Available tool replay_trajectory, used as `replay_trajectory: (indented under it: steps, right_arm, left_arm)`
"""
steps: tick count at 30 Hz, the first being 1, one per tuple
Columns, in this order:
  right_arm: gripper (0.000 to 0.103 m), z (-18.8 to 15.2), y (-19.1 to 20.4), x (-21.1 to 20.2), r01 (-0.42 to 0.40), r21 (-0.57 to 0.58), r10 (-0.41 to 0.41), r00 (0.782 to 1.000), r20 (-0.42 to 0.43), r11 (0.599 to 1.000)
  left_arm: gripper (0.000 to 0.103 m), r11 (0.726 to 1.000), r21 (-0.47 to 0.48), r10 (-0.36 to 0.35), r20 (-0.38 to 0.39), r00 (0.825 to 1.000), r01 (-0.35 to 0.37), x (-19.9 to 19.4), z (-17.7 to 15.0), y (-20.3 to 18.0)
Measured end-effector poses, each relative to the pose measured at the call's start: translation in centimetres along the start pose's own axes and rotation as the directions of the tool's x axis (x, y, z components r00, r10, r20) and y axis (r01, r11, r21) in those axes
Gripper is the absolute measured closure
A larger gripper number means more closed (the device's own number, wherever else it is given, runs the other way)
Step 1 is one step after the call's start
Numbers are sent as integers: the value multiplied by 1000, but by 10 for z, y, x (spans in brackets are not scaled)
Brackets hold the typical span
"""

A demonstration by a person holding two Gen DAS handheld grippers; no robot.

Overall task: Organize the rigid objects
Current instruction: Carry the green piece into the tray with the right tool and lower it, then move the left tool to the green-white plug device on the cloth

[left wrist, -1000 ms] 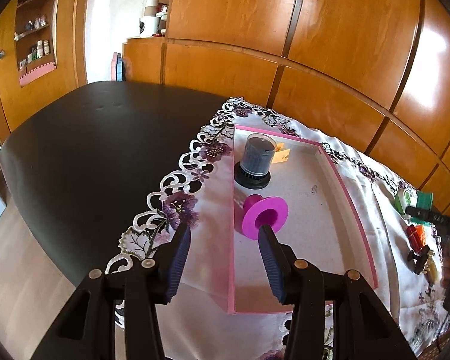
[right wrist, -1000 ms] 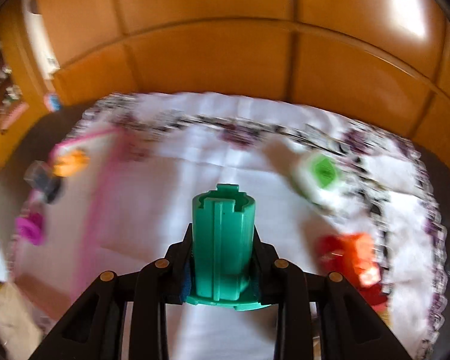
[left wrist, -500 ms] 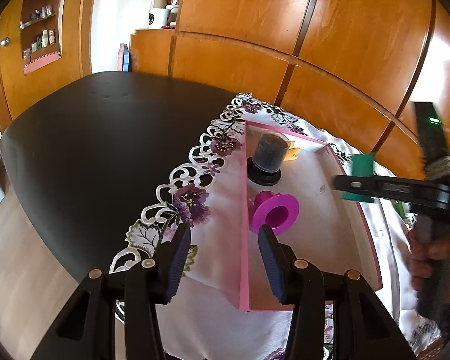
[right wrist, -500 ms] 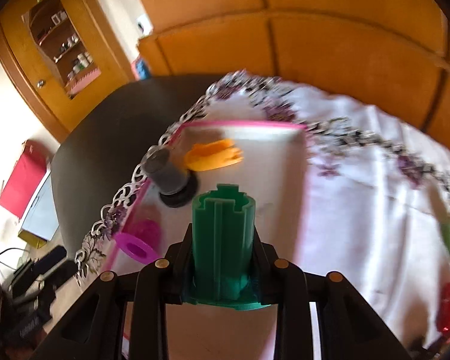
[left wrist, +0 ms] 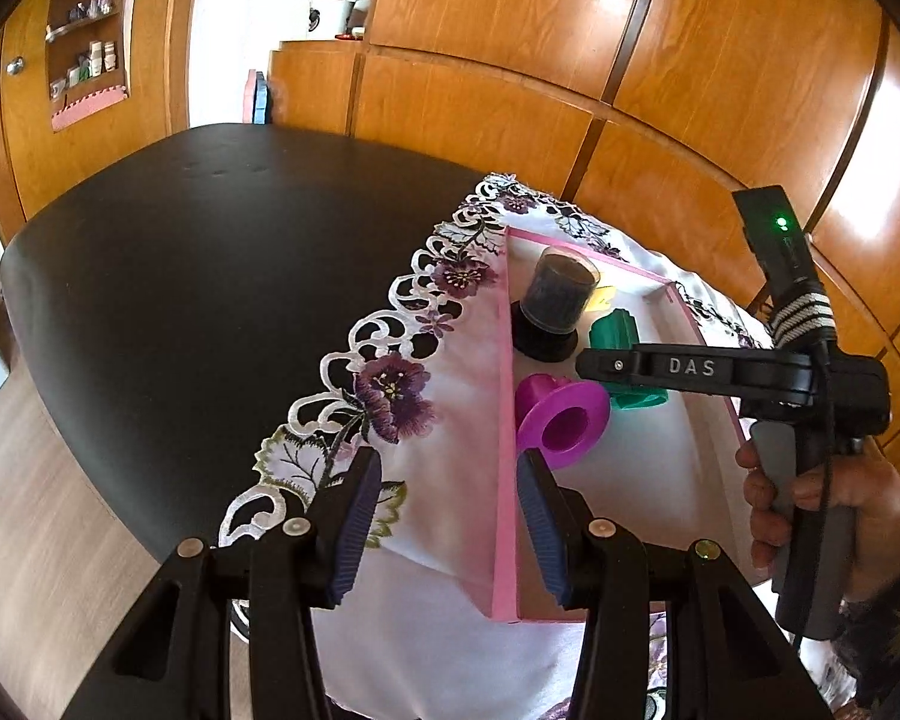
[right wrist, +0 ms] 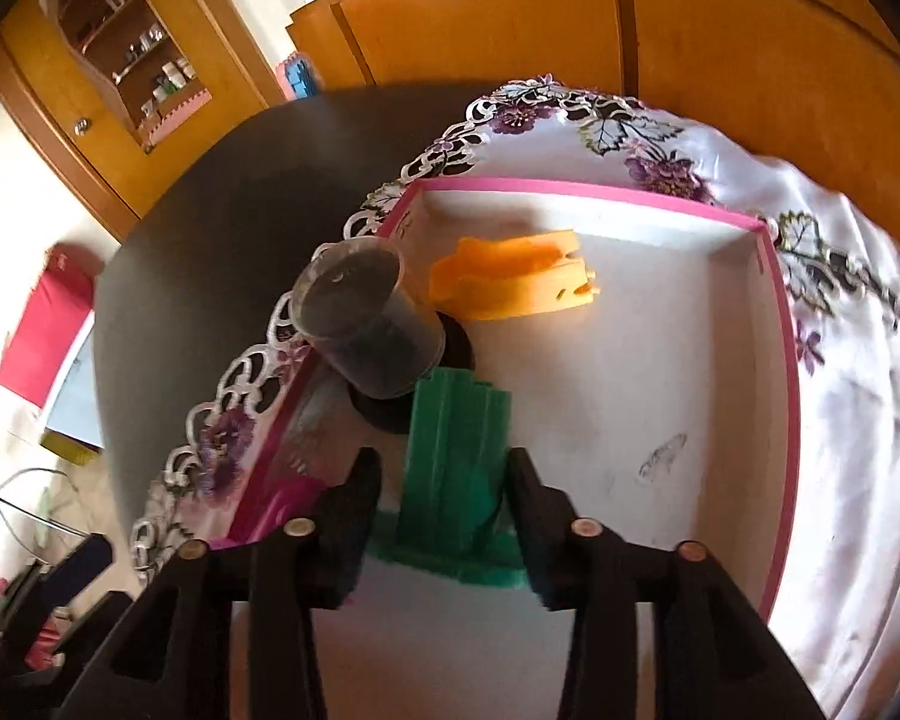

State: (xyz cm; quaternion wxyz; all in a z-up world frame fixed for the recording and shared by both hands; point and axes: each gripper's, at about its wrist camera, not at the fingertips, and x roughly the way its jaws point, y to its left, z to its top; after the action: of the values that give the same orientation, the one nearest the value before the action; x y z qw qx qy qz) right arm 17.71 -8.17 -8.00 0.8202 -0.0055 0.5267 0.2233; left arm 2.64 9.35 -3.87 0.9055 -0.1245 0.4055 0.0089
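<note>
Now our left gripper (left wrist: 444, 516) hangs part open and empty astride the tray's (left wrist: 505, 420) pink wall. Our right gripper (right wrist: 444, 510) has just been opening; the green spool (right wrist: 456, 468) stands between its pads, apparently freed, touching the dark cup (right wrist: 360, 324). Withdrawing carelessly, we might topple either. A second ago we were still carrying the spool, clamped.

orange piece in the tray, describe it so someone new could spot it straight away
Start at the shallow pink-rimmed tray on the white floral tablecloth. Near its far wall lies a flat orange plastic piece, just beyond the dark clear-capped cylinder and the ribbed green plastic spool. It alone is orange and lying flat, with notched ends.
</note>
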Motion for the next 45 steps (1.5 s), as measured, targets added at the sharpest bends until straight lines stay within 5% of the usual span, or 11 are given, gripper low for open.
replay_trajectory:
  steps: [20,30,37,45]
  right_arm:
    - [58,-39,-19,-85,60,3,-59,984,169,998]
    - [58,-65,-71,-139,125,85,-142,960,243,988]
    - [58,-85,-127,-180,194,197,-244,930,276,961]
    - [58,-120,-211,-236,289,393,-419,857,301,873]
  left_arm:
    - [55,994,107,-11,30,999,8,-16,0,-36]
    - [55,982,187,-42,19,999,37,-17,-4,-67]
    - [55,966,251,-70,2,998,68,-17,-8,-91]
    - [55,939,329,-102,-13,995,100,-14,-8,-127]
